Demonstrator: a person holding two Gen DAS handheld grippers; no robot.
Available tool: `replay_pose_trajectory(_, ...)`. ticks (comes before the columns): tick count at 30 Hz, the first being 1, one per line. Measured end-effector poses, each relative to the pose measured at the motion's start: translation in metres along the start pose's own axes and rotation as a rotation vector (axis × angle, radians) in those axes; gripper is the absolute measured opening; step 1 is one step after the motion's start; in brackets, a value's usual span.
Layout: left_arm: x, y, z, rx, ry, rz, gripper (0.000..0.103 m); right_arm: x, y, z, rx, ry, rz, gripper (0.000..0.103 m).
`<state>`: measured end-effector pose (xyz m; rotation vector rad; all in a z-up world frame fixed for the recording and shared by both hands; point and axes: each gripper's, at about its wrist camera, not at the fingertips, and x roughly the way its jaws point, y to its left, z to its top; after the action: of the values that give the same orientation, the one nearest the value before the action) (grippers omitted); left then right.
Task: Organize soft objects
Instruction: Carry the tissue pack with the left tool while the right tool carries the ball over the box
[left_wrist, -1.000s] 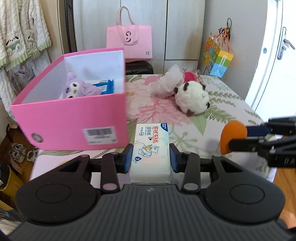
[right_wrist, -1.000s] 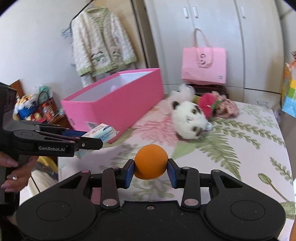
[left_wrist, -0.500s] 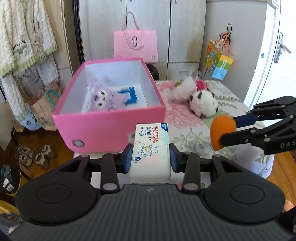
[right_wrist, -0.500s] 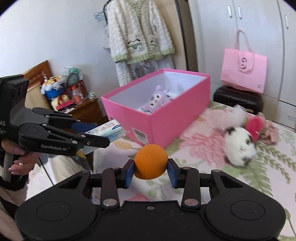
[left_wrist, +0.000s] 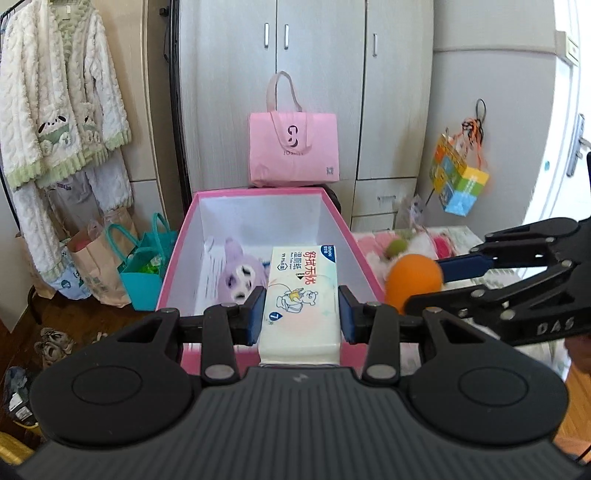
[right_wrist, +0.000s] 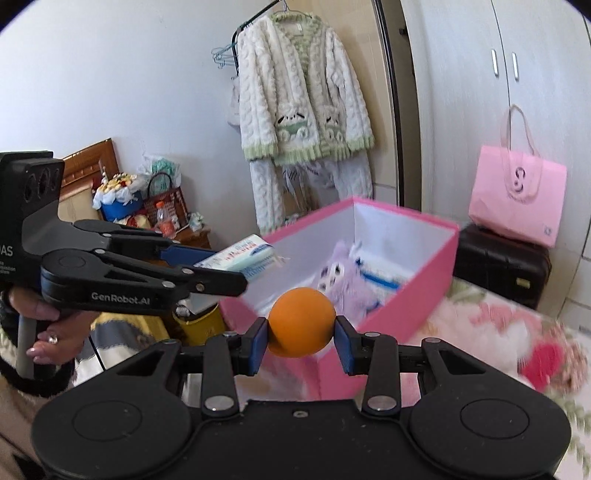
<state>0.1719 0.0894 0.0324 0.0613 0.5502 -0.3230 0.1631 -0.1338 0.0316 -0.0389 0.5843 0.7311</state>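
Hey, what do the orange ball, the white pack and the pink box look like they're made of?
Orange ball: likely foam or soft rubber; matte, no shine, held in the right claw.
White pack: tissues or wipes in thin plastic film; printed, slightly glossy wrap, gripped by the left claw.
Pink box: probably cardboard; thin stiff walls, white inside.
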Motion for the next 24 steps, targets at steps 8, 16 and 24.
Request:
replay_pose_trajectory(8,0.062,0.022,0.032,-0.021,0.028,0.008,0.039,0.059,-0.022,0.042,-0.070,0.001,-0.077,0.044)
replay_pose_trajectory(16,0.134,0.053,0.054,-0.105,0.166,-0.027,0.039,0.122,-0.053,0.064,-0.110,0.104,-0.118,0.044)
replay_pose_trajectory(24,0.176,0.066,0.061,-0.140,0.255,0.001,0.040,0.164,-0.074,0.066,-0.123,0.170,-0.122,0.045)
